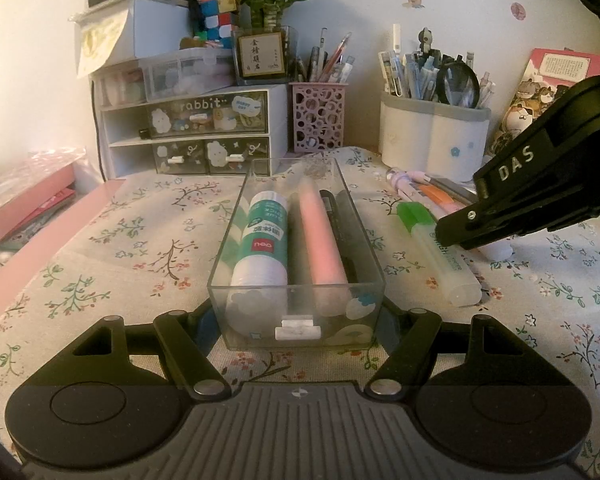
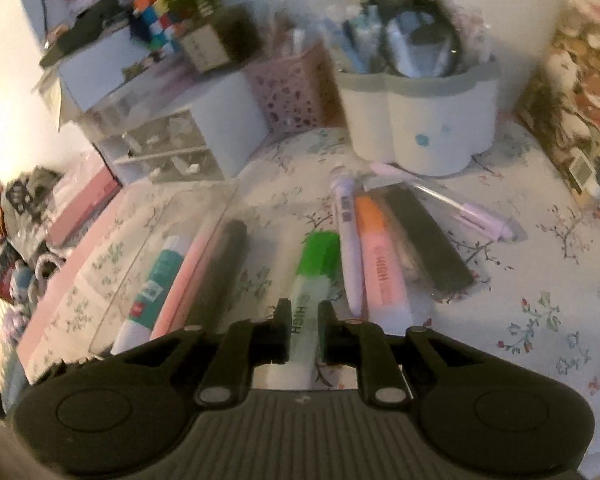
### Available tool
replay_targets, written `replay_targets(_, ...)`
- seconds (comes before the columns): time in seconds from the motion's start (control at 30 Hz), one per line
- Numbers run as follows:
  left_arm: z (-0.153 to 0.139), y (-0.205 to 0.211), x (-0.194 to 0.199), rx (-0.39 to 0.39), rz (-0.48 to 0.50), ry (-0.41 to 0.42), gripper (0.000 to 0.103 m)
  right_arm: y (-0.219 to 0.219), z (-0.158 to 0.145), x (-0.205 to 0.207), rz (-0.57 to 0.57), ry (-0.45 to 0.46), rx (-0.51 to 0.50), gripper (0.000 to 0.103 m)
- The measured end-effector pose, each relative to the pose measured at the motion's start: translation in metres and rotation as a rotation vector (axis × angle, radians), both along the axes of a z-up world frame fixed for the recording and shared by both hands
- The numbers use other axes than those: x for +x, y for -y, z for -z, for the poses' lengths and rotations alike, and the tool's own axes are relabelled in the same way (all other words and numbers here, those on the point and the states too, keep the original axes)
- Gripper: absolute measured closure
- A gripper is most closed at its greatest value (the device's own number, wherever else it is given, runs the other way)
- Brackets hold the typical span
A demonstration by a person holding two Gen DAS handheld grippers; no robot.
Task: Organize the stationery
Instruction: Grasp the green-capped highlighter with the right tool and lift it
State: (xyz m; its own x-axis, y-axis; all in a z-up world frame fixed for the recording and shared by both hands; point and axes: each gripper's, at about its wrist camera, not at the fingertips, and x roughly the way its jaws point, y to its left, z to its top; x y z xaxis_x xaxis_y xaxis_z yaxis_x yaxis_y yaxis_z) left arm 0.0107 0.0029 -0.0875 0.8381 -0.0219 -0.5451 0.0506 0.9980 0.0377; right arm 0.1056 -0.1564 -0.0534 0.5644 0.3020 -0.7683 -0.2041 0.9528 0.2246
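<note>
A clear plastic drawer tray (image 1: 370, 248) lies on the flowered cloth and holds a glue stick (image 1: 265, 240), a pink pen (image 1: 322, 236) and a black pen (image 1: 342, 224). My left gripper (image 1: 298, 312) is shut on the tray's near end, its fingers against both sides. A green highlighter (image 1: 440, 252) lies right of the tray. My right gripper (image 2: 304, 334) has its fingers closed on the green highlighter (image 2: 312, 280), which rests on the cloth. The right gripper (image 1: 460, 236) also shows in the left wrist view.
An orange highlighter (image 2: 378, 256), a white-purple pen (image 2: 346, 240), a black flat case (image 2: 428, 240) and a lilac pen (image 2: 460, 208) lie behind. A white pen cup (image 1: 432, 140), pink holder (image 1: 318, 116) and drawer unit (image 1: 204, 128) stand at the back.
</note>
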Motion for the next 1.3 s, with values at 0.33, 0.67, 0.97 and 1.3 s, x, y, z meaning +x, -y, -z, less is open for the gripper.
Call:
replay_targets(0.33,0.000,0.000,0.000,0.000,0.000,0.000,0.030,-0.001,0.003,0.003,-0.005,-0.004,0.001,0.088)
replay_targets(0.67,0.000,0.001,0.000,0.005,0.002,0.002,0.030,-0.025,0.014,0.018,-0.040,0.017,-0.131,0.081)
replay_targets(0.97,0.000,0.001,0.001,0.008,0.003,0.004,0.030,-0.018,0.008,0.023,0.012,-0.010,-0.034,0.084)
replay_targets(1.3,0.000,0.001,0.000,0.008,0.004,0.004,0.030,-0.004,-0.016,0.015,0.066,0.005,0.109,0.084)
